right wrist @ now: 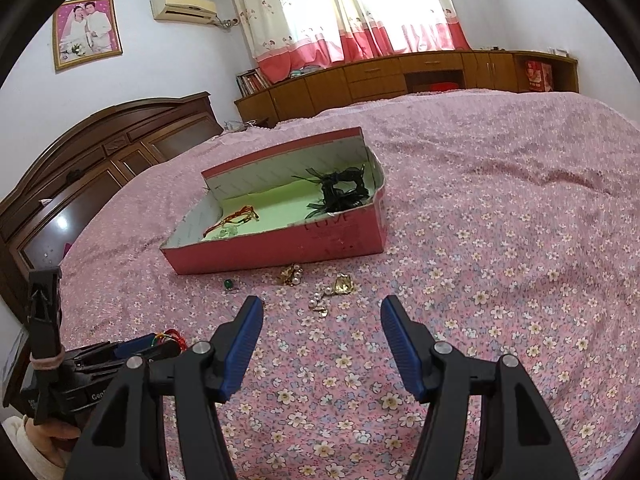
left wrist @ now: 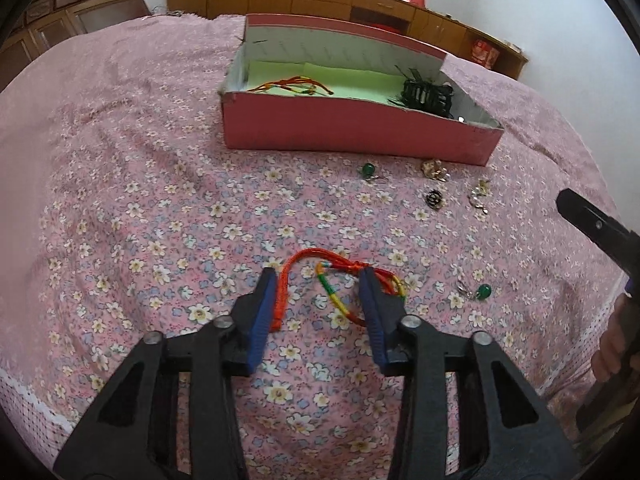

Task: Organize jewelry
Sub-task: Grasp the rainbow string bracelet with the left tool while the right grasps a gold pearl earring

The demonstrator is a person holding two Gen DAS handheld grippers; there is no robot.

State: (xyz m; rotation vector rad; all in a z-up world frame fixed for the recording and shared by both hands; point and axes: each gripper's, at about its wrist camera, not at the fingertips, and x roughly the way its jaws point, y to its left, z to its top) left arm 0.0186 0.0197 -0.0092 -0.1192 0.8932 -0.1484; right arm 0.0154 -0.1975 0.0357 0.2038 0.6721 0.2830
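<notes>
A red, yellow and green braided cord bracelet lies on the floral bedspread between the open jaws of my left gripper; it also shows in the right wrist view. My right gripper is open and empty above the bedspread, just short of pearl and gold earrings. A pink box holds a red cord bracelet and a black hair tie. Green bead earrings, a dark brooch and gold pieces lie loose before the box.
The bed's pink floral cover spreads all around. A dark wooden headboard stands at the left, a low wooden cabinet behind the bed. The right gripper's body shows at the right edge of the left view.
</notes>
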